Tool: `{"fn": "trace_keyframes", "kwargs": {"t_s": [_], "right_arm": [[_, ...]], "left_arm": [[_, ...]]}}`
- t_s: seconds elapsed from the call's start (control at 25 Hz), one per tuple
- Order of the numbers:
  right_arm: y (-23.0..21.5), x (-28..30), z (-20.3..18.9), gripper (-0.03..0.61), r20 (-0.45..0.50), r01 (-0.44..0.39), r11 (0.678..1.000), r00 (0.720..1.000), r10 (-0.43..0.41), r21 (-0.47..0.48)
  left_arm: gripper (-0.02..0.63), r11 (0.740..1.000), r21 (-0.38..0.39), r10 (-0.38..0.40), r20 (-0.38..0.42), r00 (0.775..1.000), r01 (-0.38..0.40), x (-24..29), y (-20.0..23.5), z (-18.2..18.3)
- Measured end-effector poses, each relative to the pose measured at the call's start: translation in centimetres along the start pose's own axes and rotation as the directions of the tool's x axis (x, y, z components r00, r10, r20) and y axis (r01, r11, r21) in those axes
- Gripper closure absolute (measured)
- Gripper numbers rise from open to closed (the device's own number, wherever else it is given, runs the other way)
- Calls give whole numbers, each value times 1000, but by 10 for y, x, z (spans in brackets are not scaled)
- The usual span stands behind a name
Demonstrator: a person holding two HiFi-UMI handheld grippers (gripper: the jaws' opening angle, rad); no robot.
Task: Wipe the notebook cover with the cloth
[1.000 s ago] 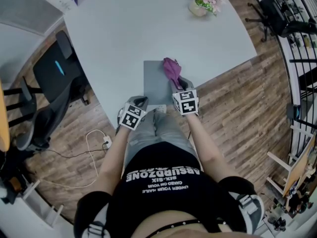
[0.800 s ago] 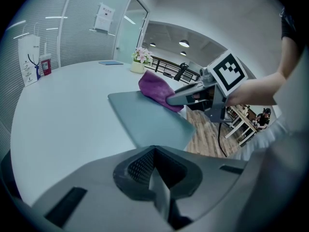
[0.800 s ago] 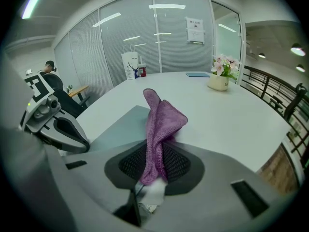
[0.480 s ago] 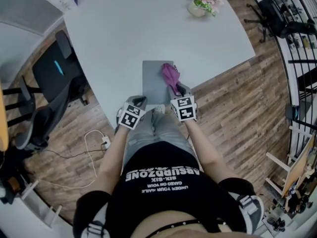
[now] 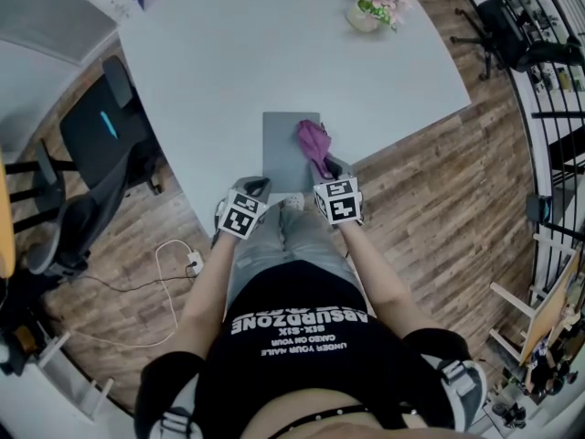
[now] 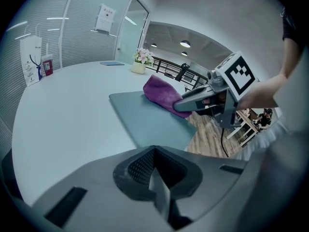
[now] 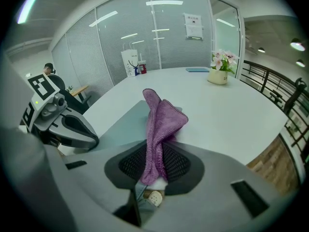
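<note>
Since a second ago the right hand-held gripper [image 7: 154, 167], clamping the fuzzy purple cloth [image 5: 313, 141], has slid left across the flat grey rectangular notebook [image 5: 282, 149]. The left hand-held gripper [image 6: 155, 172], jaws together and empty, stays at the notebook's near edge.

cloth [image 5: 313, 142] on notebook [image 5: 281, 150] | notebook at table [image 5: 228, 58] near edge | flowers [image 5: 377, 3] behind-right

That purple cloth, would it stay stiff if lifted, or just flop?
Probably floppy: the cloth folds over itself where the right hand-held gripper pinches it. Likely light, being thin, and not slippery, given its fuzzy weave.
</note>
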State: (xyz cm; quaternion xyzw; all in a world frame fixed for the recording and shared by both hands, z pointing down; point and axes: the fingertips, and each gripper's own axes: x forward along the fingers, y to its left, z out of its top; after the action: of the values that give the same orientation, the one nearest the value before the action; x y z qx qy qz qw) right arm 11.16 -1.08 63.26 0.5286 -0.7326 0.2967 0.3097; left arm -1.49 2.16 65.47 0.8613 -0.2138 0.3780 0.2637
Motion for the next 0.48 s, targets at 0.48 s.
{"fn": "trace_keyframes", "kwargs": {"t_s": [0.48], "right_arm": [[26, 18, 15, 485, -39, -48, 999, 998, 47, -14]], "left_arm": [[597, 1000, -6, -6, 11, 1000, 7, 2, 0, 0]]}}
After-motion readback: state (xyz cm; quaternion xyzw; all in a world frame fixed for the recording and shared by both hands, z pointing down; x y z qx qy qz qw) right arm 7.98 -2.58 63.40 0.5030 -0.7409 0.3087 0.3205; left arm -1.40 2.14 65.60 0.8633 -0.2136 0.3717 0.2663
